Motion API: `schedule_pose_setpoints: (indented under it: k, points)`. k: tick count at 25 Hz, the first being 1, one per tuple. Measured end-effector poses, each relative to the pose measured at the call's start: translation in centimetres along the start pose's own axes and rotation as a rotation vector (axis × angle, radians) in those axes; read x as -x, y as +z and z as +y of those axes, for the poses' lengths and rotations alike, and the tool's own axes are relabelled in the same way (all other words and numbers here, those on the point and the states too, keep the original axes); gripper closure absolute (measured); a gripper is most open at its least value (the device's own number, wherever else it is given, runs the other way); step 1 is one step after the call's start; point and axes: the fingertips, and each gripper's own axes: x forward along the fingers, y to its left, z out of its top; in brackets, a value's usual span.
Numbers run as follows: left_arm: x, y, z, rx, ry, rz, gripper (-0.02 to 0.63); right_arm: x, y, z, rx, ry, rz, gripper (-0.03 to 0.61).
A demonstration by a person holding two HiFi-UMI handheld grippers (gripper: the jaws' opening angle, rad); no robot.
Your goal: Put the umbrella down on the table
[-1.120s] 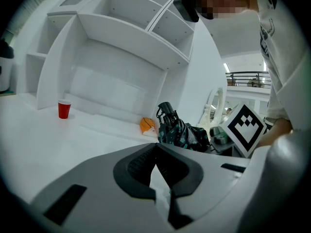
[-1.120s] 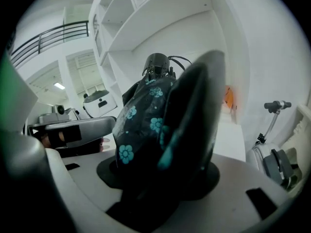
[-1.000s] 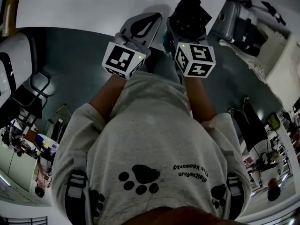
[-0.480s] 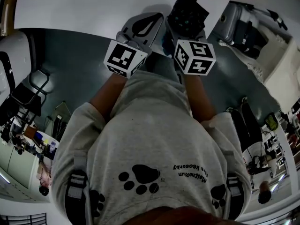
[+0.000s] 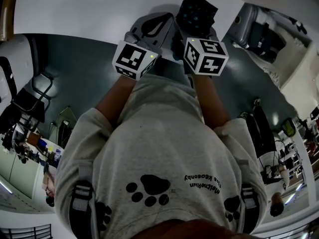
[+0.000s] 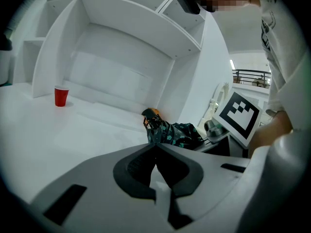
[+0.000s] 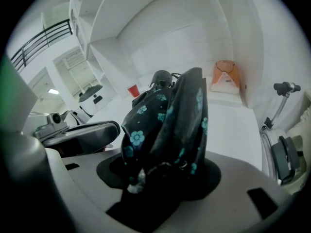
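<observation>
Umbrella (image 7: 165, 115) sits clamped in right tongs (image 7: 158, 176), apparently above table (image 7: 228, 127).

White table (image 6: 53, 144), flat matte top. A red cup (image 6: 61, 96) stands upright on it, far back, just in front of the side panel of a white shelf unit (image 6: 121, 52). The shelf unit rises from the rear of the tabletop. An orange and white pack (image 7: 224, 76) also sits upright on the top, close to the back wall and well apart from the cup. Can't tell what the pack is.
</observation>
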Motion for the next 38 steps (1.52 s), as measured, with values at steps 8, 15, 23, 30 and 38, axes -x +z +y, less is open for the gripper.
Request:
schedule_pose_setpoints:
  k: [8, 15, 23, 30, 38]
  points:
    - [-0.7, -0.4, 0.7, 0.025, 0.007, 0.011, 0.598, -1.5, -0.3, -0.8, -0.047, 0.003, 0.060, 0.322]
    - [-1.2, -0.1, 0.9, 0.013, 0.006, 0.006, 0.598, -2.2, -0.6, -1.6, -0.081, -0.007, 0.107, 0.321]
    - [0.5, 0.6, 1.4, 0.018, 0.000, -0.005, 0.598, -1.4, -0.2, 0.8, -0.094, 0.010, 0.136, 0.267]
    - [0.5, 0.8, 0.7, 0.015, -0.008, -0.014, 0.598, 1.0, 0.9, 0.3, -0.095, 0.004, 0.090, 0.250]
    - [2.3, 1.8, -0.2, -0.003, -0.003, -0.042, 0.598, 4.0, 2.0, 1.2, -0.047, -0.029, 0.021, 0.250]
